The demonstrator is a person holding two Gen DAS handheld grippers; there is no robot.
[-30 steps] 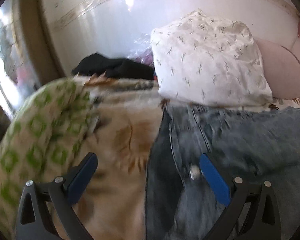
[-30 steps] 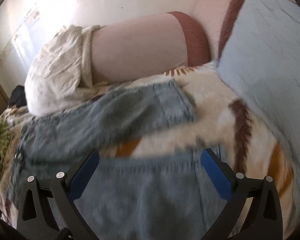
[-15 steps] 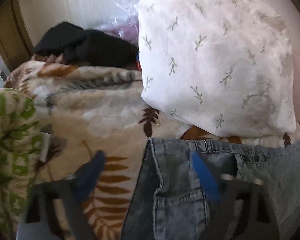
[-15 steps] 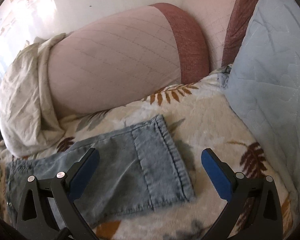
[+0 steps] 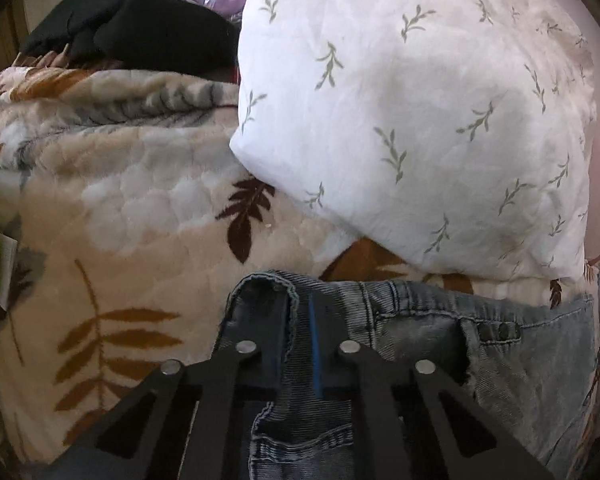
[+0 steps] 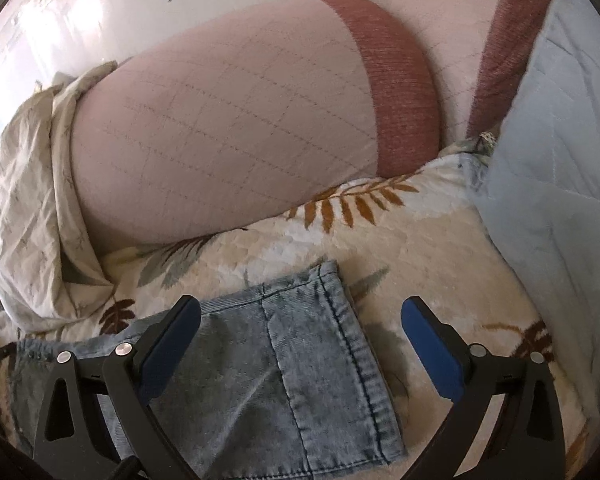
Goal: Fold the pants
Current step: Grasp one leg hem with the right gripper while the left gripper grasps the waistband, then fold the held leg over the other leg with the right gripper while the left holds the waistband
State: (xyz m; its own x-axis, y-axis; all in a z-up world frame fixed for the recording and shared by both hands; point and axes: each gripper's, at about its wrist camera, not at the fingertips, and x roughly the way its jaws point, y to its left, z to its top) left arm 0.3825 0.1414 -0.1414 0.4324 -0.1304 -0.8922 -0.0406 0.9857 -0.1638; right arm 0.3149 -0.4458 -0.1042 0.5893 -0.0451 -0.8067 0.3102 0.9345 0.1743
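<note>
left gripper (image 5: 298,340) clamped on jeans (image 5: 440,360) waistband, right gripper (image 6: 300,336) wide over hem

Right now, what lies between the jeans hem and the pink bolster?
In the right wrist view, only bare leaf-print blanket separates the jeans hem from the pink bolster.

Left gripper (image 5: 296,344) sits at the bottom middle of its frame with the jaws pinched nearly together, a fold of the pants (image 5: 420,344) clamped between the pads. You can only see a thin blue strip of the right-hand pad, the other one's mostly dark.

Right gripper (image 6: 300,344) is low in its frame too, jaws spread wide, blue pads (image 6: 432,352) well apart, hanging over the pants leg and gripping nothing.
</note>
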